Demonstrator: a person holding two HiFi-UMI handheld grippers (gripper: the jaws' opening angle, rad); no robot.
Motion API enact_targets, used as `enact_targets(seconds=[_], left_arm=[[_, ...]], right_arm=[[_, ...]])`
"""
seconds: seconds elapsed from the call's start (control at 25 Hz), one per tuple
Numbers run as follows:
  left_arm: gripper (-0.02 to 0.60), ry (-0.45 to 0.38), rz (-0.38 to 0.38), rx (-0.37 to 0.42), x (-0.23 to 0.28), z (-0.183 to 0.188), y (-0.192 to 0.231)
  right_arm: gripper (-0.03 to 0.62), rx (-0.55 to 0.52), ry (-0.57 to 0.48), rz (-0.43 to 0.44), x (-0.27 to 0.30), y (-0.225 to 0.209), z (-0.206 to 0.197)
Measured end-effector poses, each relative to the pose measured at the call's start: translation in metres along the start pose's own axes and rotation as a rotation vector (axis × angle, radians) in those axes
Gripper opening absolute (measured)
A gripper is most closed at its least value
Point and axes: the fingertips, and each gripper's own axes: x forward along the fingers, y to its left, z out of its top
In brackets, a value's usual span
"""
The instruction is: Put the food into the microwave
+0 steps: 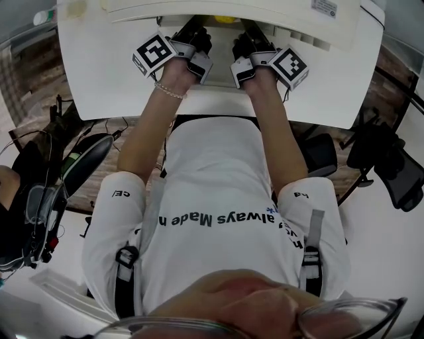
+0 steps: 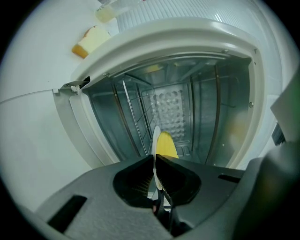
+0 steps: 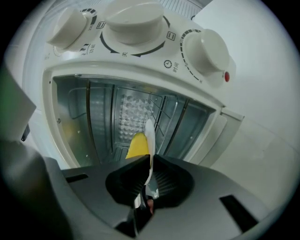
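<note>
The food is a yellow piece (image 2: 167, 144) lying on a thin white plate (image 2: 156, 138) seen edge-on. My left gripper (image 2: 154, 160) is shut on the plate's left rim, and my right gripper (image 3: 150, 162) is shut on its right rim (image 3: 149, 133), with the yellow food (image 3: 137, 145) beside it. The plate is level at the mouth of the open microwave (image 2: 187, 98), whose metal cavity (image 3: 126, 110) shows ribbed walls and a wire rack. From the head view both grippers (image 1: 199, 41) (image 1: 242, 44) reach into the opening, and a bit of the yellow food (image 1: 225, 19) shows between them.
Three white knobs (image 3: 136, 21) sit on the microwave's control panel. A wedge of yellow-white food (image 2: 91, 41) and a clear container (image 2: 111, 11) lie on the white table (image 1: 106, 73) left of the microwave. Black chairs (image 1: 391, 165) and gear (image 1: 40, 198) flank the person.
</note>
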Motion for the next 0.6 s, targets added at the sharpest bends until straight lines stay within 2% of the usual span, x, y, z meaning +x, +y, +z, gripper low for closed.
enact_targets(seconds=[0.52,0.6], left_arm=[[0.018,-0.008,0.002,-0.007,0.0049,0.0014,0.0000],[0.037,-0.003,-0.007,-0.011,0.0024,0.0026,-0.0035]], right_arm=[[0.025,0.001,-0.011,-0.005,0.0066,-0.0004,0.0062],[0.025,-0.003,-0.001,-0.008,0.0052,0.0016,0.0049]])
